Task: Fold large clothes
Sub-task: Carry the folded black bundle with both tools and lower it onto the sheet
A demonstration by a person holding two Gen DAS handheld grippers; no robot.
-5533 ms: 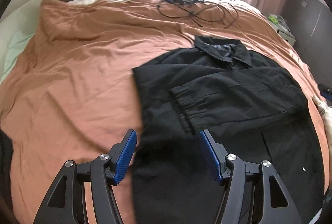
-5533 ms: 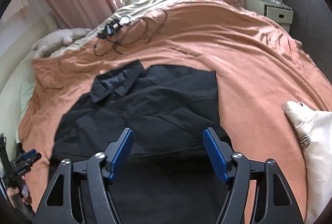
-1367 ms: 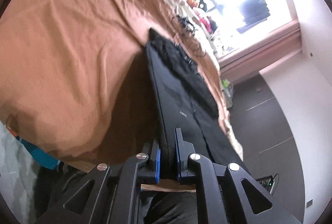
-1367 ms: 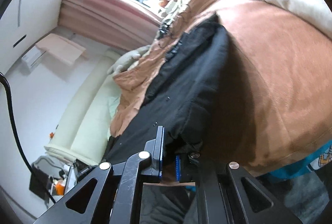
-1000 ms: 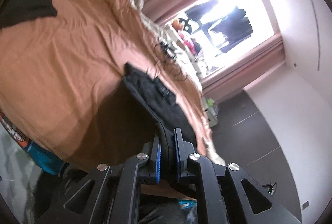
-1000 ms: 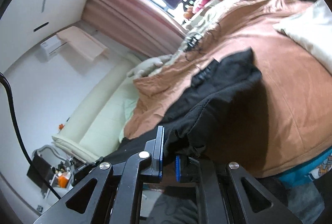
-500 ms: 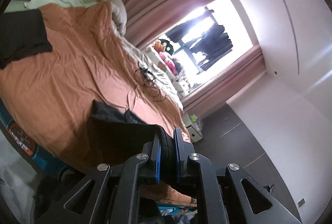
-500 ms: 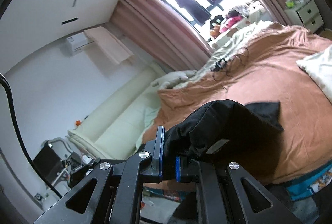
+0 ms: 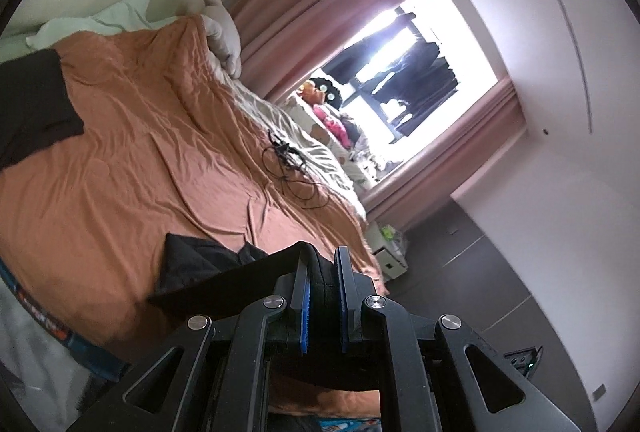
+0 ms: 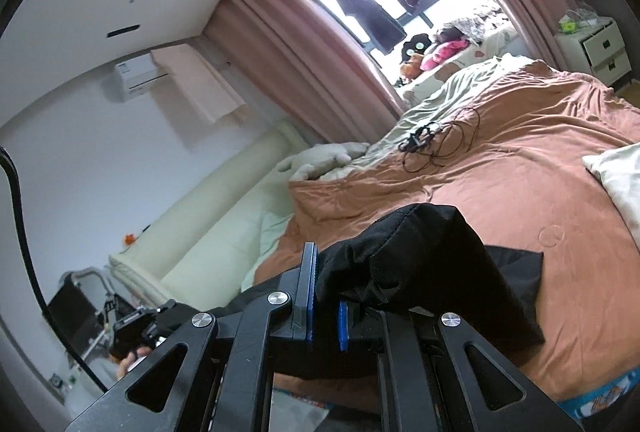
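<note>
Left gripper [image 9: 323,298]: pinching the near edge of the black shirt [image 9: 208,268], jaws pressed together on the cloth.
Right gripper [image 10: 326,302]: clamping the shirt's [image 10: 436,256] other near corner likewise.
Shirt: no longer lying flat; a second ago it was stretching along the bed [image 9: 120,159], now it is hanging bunched above the bed's near side.
Change: both hands are rising, lifting the near hem.
Meaning: the hem is likely being carried toward the far collar for the crosswise fold.
Far: cable [image 9: 288,167] lying clear.

black shirt [image 10: 432,256] lifted off bed [image 10: 520,191], claws raised
</note>
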